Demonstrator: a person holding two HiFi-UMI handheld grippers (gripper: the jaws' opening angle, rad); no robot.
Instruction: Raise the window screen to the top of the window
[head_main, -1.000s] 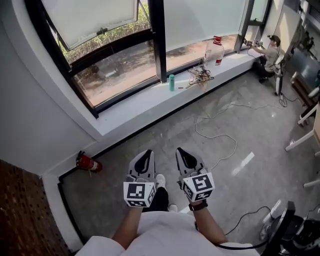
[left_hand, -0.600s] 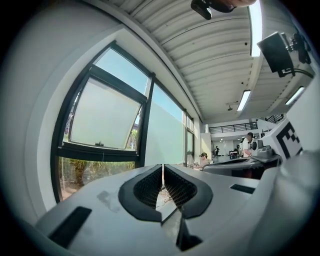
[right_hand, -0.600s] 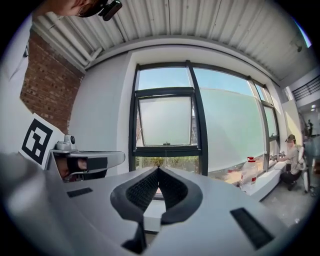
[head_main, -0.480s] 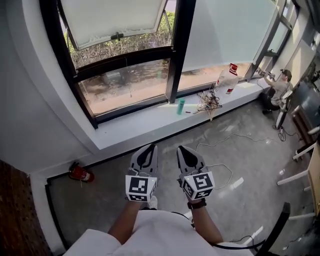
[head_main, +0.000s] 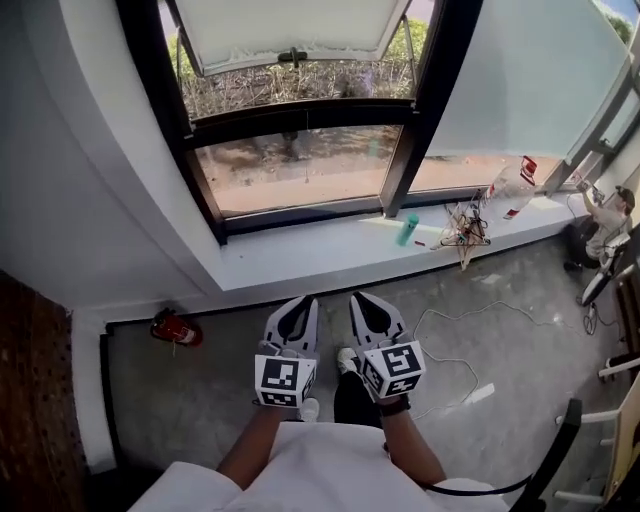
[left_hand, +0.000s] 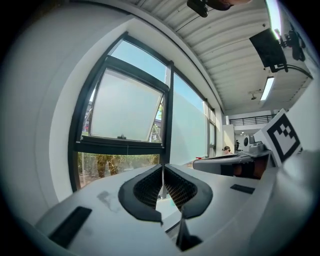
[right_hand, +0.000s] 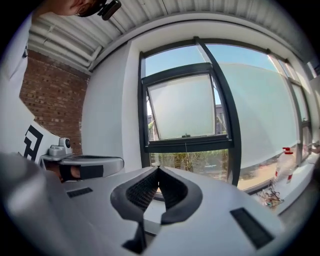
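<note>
Two closed tongs (head_main: 298, 308) (head_main: 363, 303) face one window screen (head_main: 290, 25).

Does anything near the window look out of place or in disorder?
Yes. A red fire extinguisher lies on its side on the floor at the left, not standing or mounted. On the sill a tangle of wires partly hangs over the edge, and a white cable trails loose across the floor.

Above the sill (head_main: 300, 262), the window screen (head_main: 290, 25) runs past the top edge — near the sill's right end, a tangle (head_main: 465, 230) is too small to identify.
</note>
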